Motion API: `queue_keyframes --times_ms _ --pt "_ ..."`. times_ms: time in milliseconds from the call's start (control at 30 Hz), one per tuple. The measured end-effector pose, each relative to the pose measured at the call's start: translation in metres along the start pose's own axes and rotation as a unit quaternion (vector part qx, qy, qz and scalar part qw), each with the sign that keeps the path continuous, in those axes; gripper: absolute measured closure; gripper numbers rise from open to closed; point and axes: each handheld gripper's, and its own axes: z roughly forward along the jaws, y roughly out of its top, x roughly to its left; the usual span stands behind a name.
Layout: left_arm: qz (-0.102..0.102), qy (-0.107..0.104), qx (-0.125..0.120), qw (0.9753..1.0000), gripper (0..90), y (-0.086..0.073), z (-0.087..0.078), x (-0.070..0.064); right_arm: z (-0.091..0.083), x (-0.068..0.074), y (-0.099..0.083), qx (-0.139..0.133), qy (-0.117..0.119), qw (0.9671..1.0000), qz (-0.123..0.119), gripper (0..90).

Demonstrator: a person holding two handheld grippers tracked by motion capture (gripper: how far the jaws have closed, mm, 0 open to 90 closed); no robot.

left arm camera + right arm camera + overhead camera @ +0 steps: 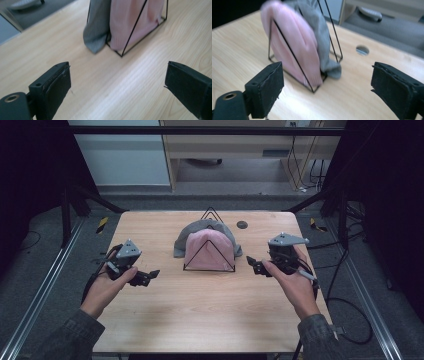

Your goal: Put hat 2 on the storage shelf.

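Observation:
A black wire rack [209, 256] shaped like a triangle stands at the middle of the wooden table [200, 310]. A pink knit cloth [212, 249] and a grey knit cloth [192, 232] are draped in it, grey behind pink. In the left gripper view the grey cloth [96, 27] hangs beside the pink cloth [130, 22]. My left gripper [150, 276] is open, left of the rack and apart from it. My right gripper [254, 264] is open, just right of the rack, empty. In the right gripper view the pink cloth [292, 47] and grey cloth [322, 37] sit ahead of the jaws.
A round hole [242, 224] is set in the table top behind the rack at the right. Black frame legs and cables [345, 285] run along both sides of the table. A cabinet [235, 145] stands beyond the far edge.

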Motion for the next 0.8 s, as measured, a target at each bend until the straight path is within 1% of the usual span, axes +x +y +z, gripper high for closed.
queue_keyframes --times_ms 33,67,133,167,267,400,467,567,600,667,700,767,800 --pt "-0.002 -0.001 0.004 1.0 6.1 -0.004 0.002 0.0 0.0 0.0 0.0 0.0 0.0 1.0 0.0 11.9" --pt "-0.002 -0.002 0.01 0.9999 6.1 -0.011 0.004 0.0 0.001 -0.001 -0.005 0.004 0.0 1.0 0.003 12.4" --pt "-0.007 -0.005 0.017 0.9998 6.1 -0.022 0.008 -0.001 0.005 -0.002 -0.021 0.013 0.0 0.9998 0.014 13.4" --pt "-0.007 -0.007 0.021 0.9997 6.1 -0.027 0.01 -0.002 0.008 -0.003 -0.029 0.02 0.0 0.9997 0.015 13.5" --pt "-0.004 -0.007 0.044 0.999 6.1 -0.042 0.018 -0.004 0.015 -0.002 -0.054 0.041 0.004 0.9988 0.025 13.7" --pt "-0.013 -0.017 0.066 0.9976 6.0 -0.058 0.028 -0.004 0.022 -0.003 -0.078 0.058 0.006 0.9974 0.041 13.9" --pt "-0.019 -0.02 0.08 0.9964 6.0 -0.067 0.034 -0.004 0.025 -0.004 -0.088 0.064 0.007 0.9966 0.052 13.9" --pt "-0.03 -0.024 0.085 0.9956 6.0 -0.076 0.039 -0.003 0.03 -0.006 -0.101 0.076 0.005 0.995 0.064 13.9" --pt "-0.033 -0.025 0.086 0.9954 6.0 -0.079 0.04 -0.003 0.034 -0.008 -0.108 0.085 0.003 0.9938 0.072 13.9" --pt "-0.039 -0.027 0.094 0.9944 5.9 -0.085 0.043 -0.002 0.035 -0.009 -0.111 0.088 0.001 0.9936 0.071 13.9" --pt "-0.042 -0.029 0.097 0.994 5.6 -0.088 0.045 -0.001 0.039 -0.011 -0.118 0.099 -0.001 0.9918 0.081 13.6" --pt "-0.047 -0.026 0.101 0.9934 5.6 -0.094 0.047 0.0 0.041 -0.012 -0.121 0.101 -0.003 0.9917 0.079 13.4" --pt "-0.05 -0.026 0.101 0.9933 5.6 -0.096 0.048 0.0 0.042 -0.013 -0.123 0.106 -0.004 0.991 0.082 13.3"
